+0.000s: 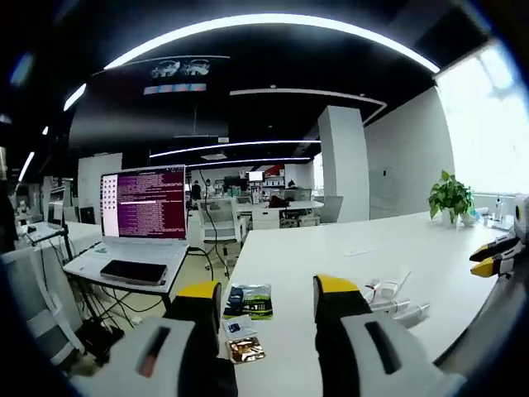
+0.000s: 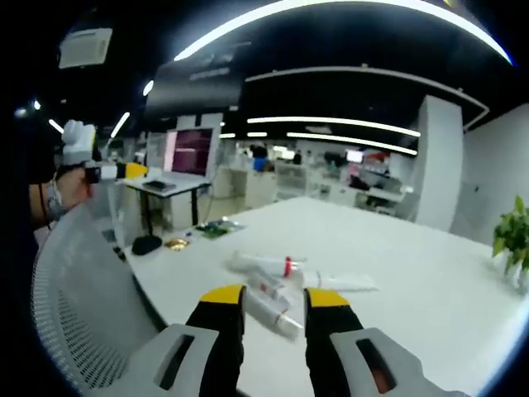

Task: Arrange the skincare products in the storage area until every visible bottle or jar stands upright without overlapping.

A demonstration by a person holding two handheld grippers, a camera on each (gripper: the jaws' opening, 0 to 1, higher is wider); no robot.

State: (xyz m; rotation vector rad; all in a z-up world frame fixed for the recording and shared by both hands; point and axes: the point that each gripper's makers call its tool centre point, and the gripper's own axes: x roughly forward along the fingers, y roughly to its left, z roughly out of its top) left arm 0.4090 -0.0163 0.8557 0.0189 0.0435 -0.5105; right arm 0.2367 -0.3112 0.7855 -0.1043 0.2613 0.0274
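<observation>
skincare tubes (image 2: 269, 289) lying flat, white table (image 2: 397, 273)

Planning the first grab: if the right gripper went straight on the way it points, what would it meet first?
Probably the nearest tube, lying flat on the white table between the open jaws of the right gripper. More tubes lie just beyond. Depth is hard to judge here.

Open-plan office: long white table (image 2: 397, 265), laptop (image 1: 142, 211) on a side desk, rows of desks and chairs behind, ceiling strip lights (image 1: 273, 21), potted plant (image 1: 450, 198).
</observation>
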